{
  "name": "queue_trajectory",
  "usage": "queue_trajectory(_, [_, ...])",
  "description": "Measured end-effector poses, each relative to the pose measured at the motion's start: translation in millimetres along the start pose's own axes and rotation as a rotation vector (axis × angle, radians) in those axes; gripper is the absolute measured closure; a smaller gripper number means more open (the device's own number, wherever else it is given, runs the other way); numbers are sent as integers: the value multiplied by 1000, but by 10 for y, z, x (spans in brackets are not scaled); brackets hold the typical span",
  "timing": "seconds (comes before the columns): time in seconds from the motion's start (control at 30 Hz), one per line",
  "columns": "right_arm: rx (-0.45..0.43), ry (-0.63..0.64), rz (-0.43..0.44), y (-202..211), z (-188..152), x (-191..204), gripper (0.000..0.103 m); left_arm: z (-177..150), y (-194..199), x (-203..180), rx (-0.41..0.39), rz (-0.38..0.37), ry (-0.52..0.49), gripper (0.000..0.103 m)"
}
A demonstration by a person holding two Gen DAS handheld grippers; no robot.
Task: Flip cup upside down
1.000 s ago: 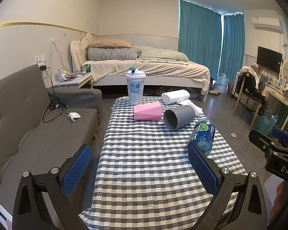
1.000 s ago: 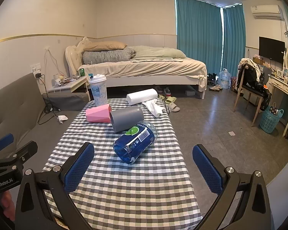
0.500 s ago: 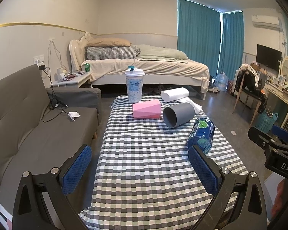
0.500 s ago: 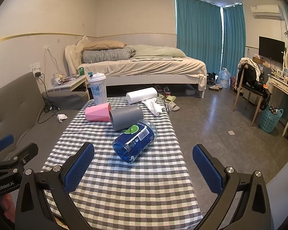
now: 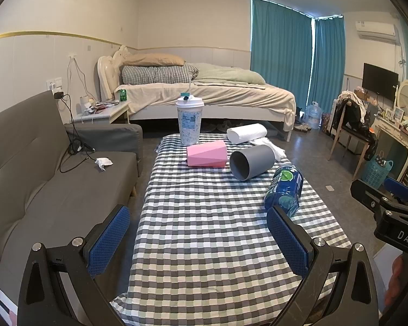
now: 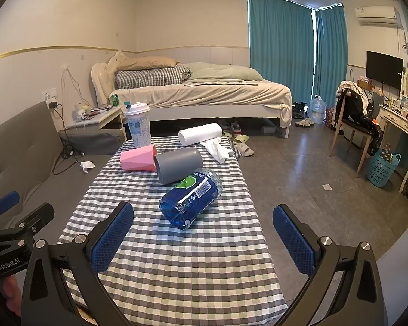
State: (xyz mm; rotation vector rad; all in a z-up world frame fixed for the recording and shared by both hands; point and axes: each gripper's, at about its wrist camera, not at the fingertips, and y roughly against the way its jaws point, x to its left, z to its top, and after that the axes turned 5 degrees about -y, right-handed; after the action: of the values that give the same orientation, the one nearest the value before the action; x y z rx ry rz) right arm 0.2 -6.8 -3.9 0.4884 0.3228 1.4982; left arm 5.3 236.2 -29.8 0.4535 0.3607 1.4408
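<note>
A grey cup (image 5: 251,161) lies on its side on the checkered table (image 5: 204,231), its open mouth facing me; it also shows in the right wrist view (image 6: 176,165). A pink faceted cup (image 5: 206,156) lies on its side just left of it, also in the right wrist view (image 6: 138,158). My left gripper (image 5: 198,240) is open and empty above the near half of the table. My right gripper (image 6: 202,240) is open and empty, near the table's front edge, with a blue bottle (image 6: 190,197) lying just beyond it.
A tall lidded white cup (image 5: 189,121) stands at the far edge. A white paper roll (image 5: 247,133) and crumpled tissue (image 6: 217,149) lie at the far right. A grey sofa (image 5: 40,176) runs along the left. The bed (image 5: 204,95) stands behind the table.
Both grippers have drawn back slightly from the table and shifted a little; the objects have not moved. Both stay open.
</note>
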Motion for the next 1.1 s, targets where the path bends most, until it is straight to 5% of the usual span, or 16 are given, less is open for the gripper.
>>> queue_trajectory(1.1, [11, -8, -8, 13, -14, -29, 0, -31, -14, -76, 12, -38, -25, 0])
